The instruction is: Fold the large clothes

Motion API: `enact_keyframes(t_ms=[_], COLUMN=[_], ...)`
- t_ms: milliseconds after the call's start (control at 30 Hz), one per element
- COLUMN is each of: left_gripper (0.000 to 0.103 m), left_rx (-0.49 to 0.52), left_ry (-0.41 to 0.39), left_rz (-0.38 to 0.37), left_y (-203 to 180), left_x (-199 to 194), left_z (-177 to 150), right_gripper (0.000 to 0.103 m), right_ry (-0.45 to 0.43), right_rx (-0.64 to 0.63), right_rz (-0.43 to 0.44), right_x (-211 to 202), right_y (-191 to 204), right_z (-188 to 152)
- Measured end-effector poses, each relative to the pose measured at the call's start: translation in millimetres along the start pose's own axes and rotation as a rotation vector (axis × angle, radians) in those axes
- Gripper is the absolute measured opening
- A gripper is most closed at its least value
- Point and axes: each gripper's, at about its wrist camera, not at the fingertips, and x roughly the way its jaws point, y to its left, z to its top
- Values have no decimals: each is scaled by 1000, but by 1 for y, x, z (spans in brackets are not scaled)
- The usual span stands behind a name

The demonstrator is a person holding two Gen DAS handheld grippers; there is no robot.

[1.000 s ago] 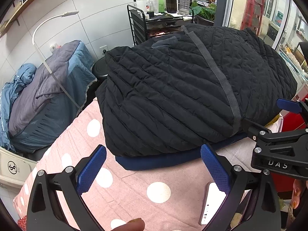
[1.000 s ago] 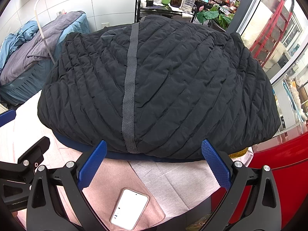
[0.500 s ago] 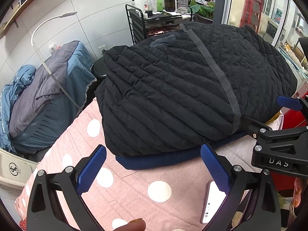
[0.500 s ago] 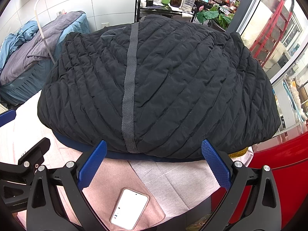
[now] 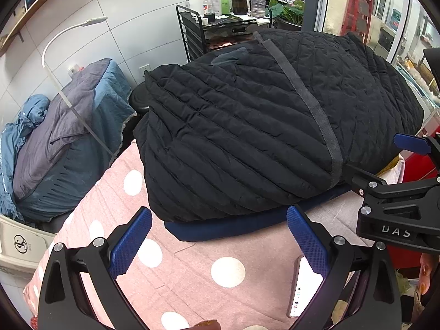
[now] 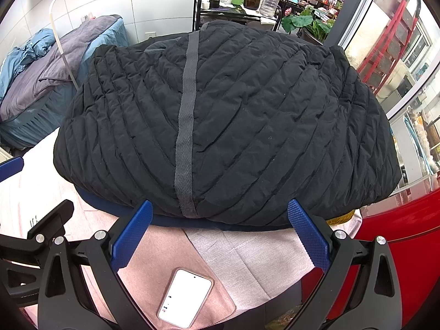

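Black quilted puffer jacket (image 6: 233,126), folded atop navy garment (image 5: 236,224) on pink polka-dot cloth (image 5: 176,261); left gripper (image 5: 218,236) and right gripper (image 6: 220,231) spread, empty; risk: slick padding springing open, white phone (image 6: 185,298) knocked.

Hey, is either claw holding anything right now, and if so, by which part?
Nothing is held. The left claw and right claw are both open and empty, short of the black quilted jacket.

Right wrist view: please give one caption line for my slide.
Open right gripper faces a folded black quilted jacket; a phone lies on the pink cloth.
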Motion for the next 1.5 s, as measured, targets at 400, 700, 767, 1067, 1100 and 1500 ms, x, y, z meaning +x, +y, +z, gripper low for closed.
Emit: enact_keyframes(t_ms=[400, 700, 767, 1067, 1100, 1500], left_gripper=[97, 97, 97, 97, 97, 97], left_rx=[7, -29, -39, -22, -28, -31], left_ry=[6, -37, -95, -94, -53, 15], left_rz=[-1, -65, -78, -15, -23, -13], left_y=[0, 4, 5, -3, -2, 0], left_x=[1, -5, -12, -12, -6, 3], left_z=[-1, -5, -8, -4, -2, -8], right_gripper=[97, 97, 97, 97, 97, 97], right_ry=[4, 5, 4, 2, 3, 6], right_rx=[-5, -6, -6, -9, -10, -14], right_rz=[2, 2, 2, 2, 0, 4], right_x=[3, 3, 3, 3, 4, 5], right_y=[1, 1, 1, 0, 0, -1], right_z=[-1, 0, 0, -1, 0, 4])
